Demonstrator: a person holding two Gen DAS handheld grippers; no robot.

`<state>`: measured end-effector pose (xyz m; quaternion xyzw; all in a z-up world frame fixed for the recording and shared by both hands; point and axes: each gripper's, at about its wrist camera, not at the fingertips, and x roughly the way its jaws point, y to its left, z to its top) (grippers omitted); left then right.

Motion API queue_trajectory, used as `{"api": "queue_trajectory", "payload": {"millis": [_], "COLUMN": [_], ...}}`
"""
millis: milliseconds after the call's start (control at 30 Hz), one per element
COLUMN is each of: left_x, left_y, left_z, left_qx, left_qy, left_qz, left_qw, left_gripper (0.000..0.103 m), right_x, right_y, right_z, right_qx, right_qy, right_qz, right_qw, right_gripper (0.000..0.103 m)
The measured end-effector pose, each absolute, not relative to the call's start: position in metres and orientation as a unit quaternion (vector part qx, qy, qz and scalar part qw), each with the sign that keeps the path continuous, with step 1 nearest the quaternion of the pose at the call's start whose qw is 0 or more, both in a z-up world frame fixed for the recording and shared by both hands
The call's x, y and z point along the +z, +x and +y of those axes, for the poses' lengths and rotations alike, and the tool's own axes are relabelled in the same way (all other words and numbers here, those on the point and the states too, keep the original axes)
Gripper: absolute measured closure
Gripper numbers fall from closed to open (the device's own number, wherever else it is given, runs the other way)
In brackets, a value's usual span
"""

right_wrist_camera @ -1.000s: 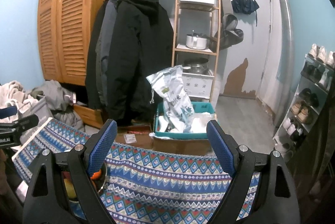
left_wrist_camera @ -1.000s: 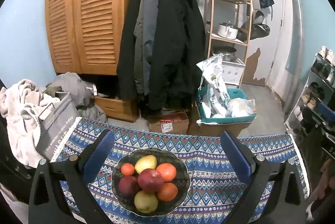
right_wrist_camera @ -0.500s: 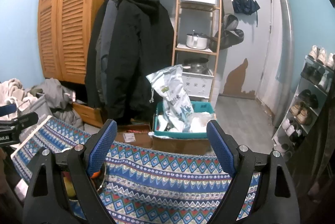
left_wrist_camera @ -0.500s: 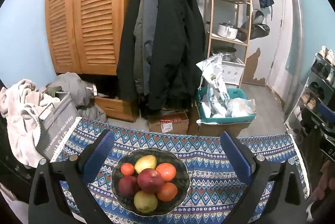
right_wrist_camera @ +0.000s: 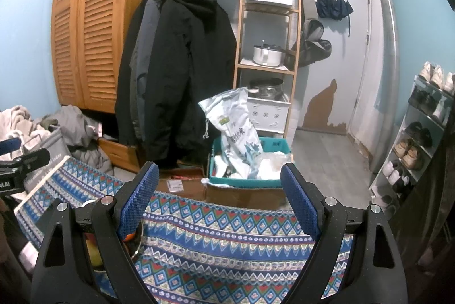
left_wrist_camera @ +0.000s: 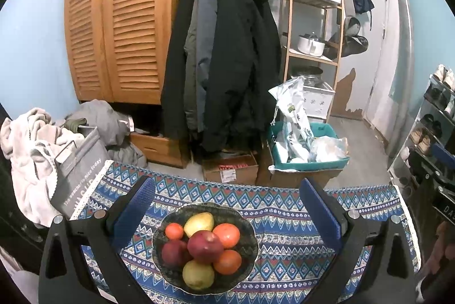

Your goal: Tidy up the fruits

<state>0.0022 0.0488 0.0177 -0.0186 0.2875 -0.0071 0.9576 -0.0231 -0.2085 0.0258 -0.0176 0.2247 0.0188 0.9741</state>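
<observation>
While both views match the ones from a second ago almost exactly, I read that as a hold: nothing in the scene has shifted beyond a slight drift in the right view. My left tool (left_wrist_camera: 227, 207) hangs over the bowl (left_wrist_camera: 250, 230) with its jaws spread wide, wider than the bowl, nothing between them. Fruit is all in the bowl on the tabletop (left_wrist_camera: 327, 255): two pears (left_wrist_camera: 199, 221), two red apples (left_wrist_camera: 205, 246), three oranges (left_wrist_camera: 226, 234), piled together and touching. My right tool (right_wrist_camera: 219, 201) is also wide open and empty, over bare cloth to the right of the bowl; from there I only catch the bowl's edge and a sliver of orange behind the near finger. No loose fruit shows on the cloth in either view. That fits two stages: fruit gathered into the bowl and the job finished, or a full bowl waiting to be sorted out onto the cloth. Can't tell which from this.
</observation>
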Motion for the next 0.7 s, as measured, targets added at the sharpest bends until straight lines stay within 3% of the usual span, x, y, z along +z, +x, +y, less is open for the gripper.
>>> {"api": "queue_trajectory", "payload": {"millis": [700], "left_x": [0.0155], "left_y": [0.0059], "left_z": [0.0511], "left_qx": [0.008], "left_qy": [-0.024], "left_qz": [0.307], "left_qw": [0.951], "left_gripper": [0.001], "right_x": [0.0261], "right_y": [-0.0227], "right_z": [-0.2080], "right_qx": [0.018], "right_qy": [-0.018], "right_qz": [0.226], "right_qw": [0.974], "right_gripper": [0.017]}}
